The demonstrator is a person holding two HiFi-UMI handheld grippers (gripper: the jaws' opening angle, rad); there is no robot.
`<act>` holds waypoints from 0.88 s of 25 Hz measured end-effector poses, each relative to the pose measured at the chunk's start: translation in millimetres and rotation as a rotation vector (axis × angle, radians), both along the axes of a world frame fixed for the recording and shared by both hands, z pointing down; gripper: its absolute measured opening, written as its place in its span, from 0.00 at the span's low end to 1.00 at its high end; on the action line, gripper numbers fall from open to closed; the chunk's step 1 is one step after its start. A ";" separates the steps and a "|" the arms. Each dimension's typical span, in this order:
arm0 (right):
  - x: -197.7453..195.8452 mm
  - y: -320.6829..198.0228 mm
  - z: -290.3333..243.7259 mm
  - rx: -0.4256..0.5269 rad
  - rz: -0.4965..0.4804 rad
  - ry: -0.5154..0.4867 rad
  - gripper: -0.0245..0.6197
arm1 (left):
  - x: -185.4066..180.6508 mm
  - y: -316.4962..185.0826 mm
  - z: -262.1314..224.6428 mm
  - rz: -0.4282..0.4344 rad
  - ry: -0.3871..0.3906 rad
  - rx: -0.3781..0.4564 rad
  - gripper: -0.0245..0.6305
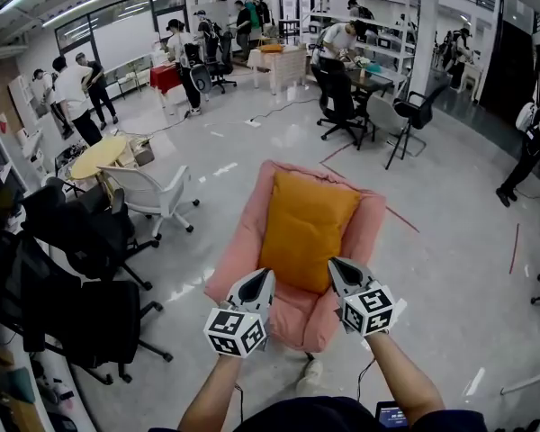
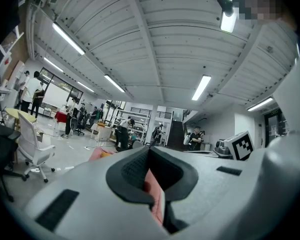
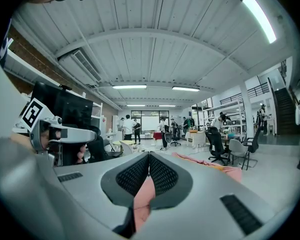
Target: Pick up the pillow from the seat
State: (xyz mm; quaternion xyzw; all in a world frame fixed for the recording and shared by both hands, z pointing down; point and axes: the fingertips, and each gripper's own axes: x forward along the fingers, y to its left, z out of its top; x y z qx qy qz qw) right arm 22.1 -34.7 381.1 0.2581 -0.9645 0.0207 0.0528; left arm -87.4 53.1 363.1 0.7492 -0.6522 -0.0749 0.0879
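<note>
My left gripper (image 1: 263, 280) and my right gripper (image 1: 336, 266) both have their jaws squeezed together, holding nothing. The orange pillow (image 1: 306, 228) lies on the pink seat (image 1: 375, 216) just in front, between my two tips.

pillow (image 1: 304, 228) bottom corners: behind left gripper (image 1: 265, 279), right gripper (image 1: 339, 266) | seat (image 1: 292, 320) front: partly covered | forearms (image 1: 211, 394): cropped at bottom edge | far people (image 1: 72, 93): too small for detail
</note>
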 end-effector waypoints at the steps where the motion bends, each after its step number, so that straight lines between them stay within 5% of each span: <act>1: -0.5 -5.0 0.4 0.000 -0.001 0.000 0.07 | -0.9 -5.3 0.6 -0.001 0.003 -0.001 0.04; 22: -0.1 -99.4 20.0 -0.041 0.015 0.006 0.07 | 1.2 -100.8 18.2 0.017 0.009 -0.046 0.04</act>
